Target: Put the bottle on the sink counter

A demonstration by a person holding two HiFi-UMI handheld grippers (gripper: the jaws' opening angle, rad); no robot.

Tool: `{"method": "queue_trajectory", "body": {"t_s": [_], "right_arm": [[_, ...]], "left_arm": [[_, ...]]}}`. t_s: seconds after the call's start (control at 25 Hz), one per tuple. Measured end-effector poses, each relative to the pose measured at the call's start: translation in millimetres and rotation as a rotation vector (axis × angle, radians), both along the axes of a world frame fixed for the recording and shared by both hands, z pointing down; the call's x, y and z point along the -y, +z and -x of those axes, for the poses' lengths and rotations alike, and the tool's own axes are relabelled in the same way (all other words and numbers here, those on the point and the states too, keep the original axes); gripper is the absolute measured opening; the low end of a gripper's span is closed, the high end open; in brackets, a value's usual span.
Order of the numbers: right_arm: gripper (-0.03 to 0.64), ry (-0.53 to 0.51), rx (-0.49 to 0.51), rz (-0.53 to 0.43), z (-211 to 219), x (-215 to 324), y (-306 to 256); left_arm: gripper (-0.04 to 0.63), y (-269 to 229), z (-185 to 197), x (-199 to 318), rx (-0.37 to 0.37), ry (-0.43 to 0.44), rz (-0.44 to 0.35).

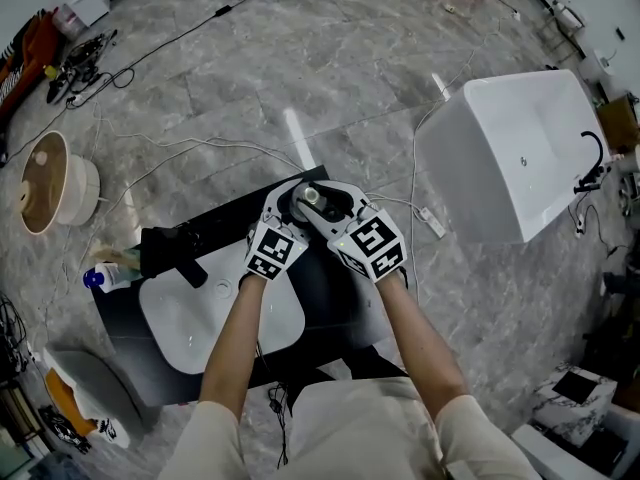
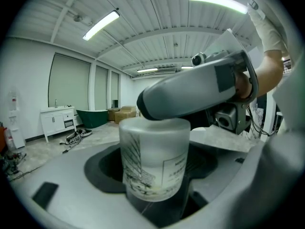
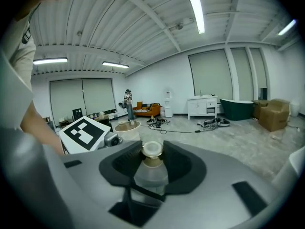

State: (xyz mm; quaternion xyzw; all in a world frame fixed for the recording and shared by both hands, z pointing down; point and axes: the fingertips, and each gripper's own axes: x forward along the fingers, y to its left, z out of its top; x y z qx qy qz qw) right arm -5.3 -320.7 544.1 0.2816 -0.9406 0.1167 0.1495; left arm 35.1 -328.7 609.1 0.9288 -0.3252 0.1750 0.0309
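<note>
A frosted glass bottle [image 1: 311, 196] with a tree print, a label and a gold neck is upright over the far right corner of the black sink counter [image 1: 332, 303]. Whether it rests on the counter I cannot tell. My left gripper [image 1: 291, 204] is shut on the bottle's body [image 2: 152, 161], which fills the notch of its jaws [image 2: 152, 194]. My right gripper [image 1: 334, 206] comes in from the right. It is open, and the bottle's neck [image 3: 152, 150] stands free in its wide notch [image 3: 152, 168]. One right gripper jaw [image 2: 200, 89] lies across the bottle's top in the left gripper view.
A white basin [image 1: 215, 318] is set into the counter, with a black faucet [image 1: 185, 260] at its far left and a blue-capped bottle [image 1: 104, 278] beside that. A white bathtub [image 1: 520, 158] stands to the right. A round wooden stool [image 1: 45, 183] and cables [image 1: 200, 148] are on the floor.
</note>
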Motion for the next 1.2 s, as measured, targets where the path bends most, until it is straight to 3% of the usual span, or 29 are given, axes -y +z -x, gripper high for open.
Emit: {"method": "queue_trajectory", "body": {"t_s": [1.2], "right_arm": [[0.124,0.052,-0.118,-0.006,-5,17,67]], "left_arm": [[0.348,8,47,-23,-0.014,-0.1,0.054]]}}
